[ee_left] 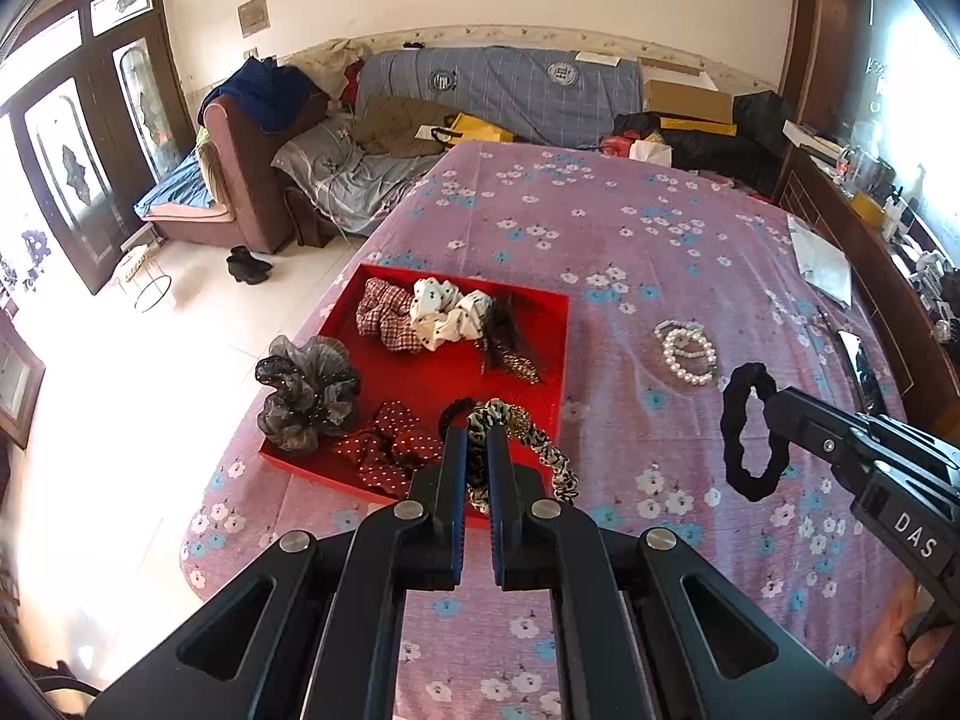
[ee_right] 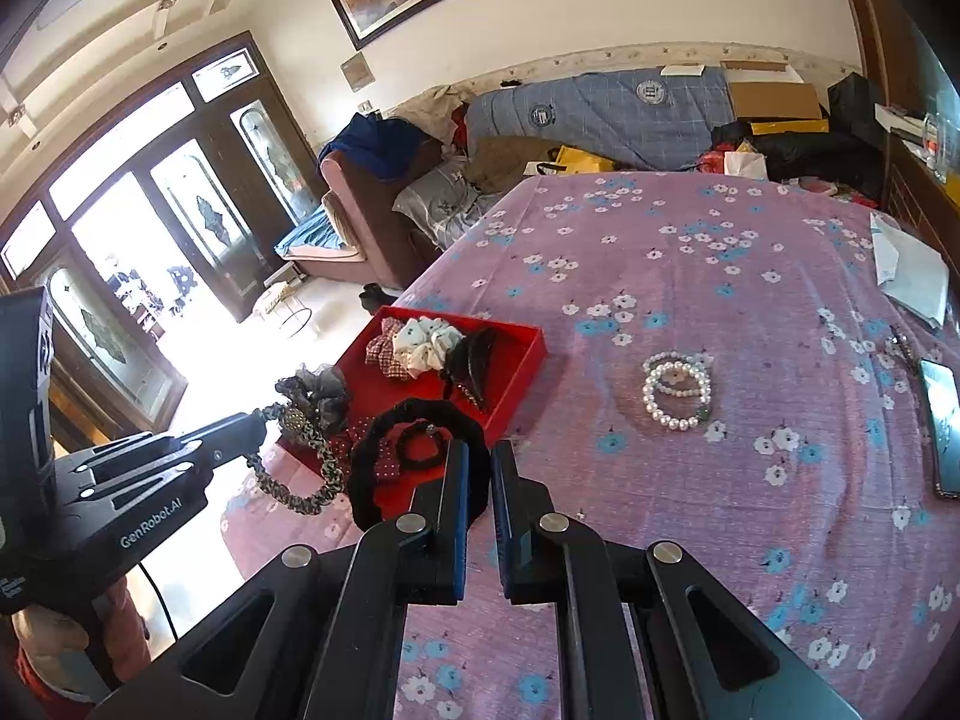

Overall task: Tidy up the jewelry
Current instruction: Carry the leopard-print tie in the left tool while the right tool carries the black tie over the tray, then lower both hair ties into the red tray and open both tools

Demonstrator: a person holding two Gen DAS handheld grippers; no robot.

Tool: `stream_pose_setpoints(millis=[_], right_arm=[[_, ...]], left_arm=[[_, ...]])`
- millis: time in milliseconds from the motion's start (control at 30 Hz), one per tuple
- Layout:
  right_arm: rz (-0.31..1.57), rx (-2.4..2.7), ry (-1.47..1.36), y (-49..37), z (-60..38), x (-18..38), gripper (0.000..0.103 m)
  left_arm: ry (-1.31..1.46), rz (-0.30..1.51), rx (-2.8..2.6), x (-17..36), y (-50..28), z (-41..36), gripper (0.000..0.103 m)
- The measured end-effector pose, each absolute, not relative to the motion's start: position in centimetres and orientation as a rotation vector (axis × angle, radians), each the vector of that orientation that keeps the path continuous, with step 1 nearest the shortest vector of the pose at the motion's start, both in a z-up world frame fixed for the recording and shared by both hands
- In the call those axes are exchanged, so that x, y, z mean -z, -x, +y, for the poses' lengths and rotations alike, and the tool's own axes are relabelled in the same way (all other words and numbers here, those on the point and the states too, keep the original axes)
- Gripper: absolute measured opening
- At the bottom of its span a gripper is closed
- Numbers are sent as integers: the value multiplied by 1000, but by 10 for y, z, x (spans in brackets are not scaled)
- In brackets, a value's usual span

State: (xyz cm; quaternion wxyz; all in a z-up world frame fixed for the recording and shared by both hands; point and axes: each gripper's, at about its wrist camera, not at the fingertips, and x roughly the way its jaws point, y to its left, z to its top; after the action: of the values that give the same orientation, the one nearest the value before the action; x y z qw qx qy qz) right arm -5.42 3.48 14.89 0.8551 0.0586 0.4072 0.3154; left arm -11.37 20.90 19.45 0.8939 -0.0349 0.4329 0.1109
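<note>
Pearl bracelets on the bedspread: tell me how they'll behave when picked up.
The pearl bracelets lie loosely overlapped, so probably they'd dangle limp and one could slide free. Their round glossy beads look slippery to pinch, and likely roll on the bedspread if nudged.

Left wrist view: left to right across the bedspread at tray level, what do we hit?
Grey organza scrunchie → red tray → pearl bracelets → black scrunchie held by the right hand-held gripper → phone.
</note>
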Motion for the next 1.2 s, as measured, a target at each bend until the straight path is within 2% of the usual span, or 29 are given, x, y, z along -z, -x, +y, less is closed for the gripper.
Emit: stream_pose_setpoints(millis=[1200], right_arm=[[966,-620,-135,11,116,-116,9]], left_arm=[[112,1012,-224,-147,37,316,6]])
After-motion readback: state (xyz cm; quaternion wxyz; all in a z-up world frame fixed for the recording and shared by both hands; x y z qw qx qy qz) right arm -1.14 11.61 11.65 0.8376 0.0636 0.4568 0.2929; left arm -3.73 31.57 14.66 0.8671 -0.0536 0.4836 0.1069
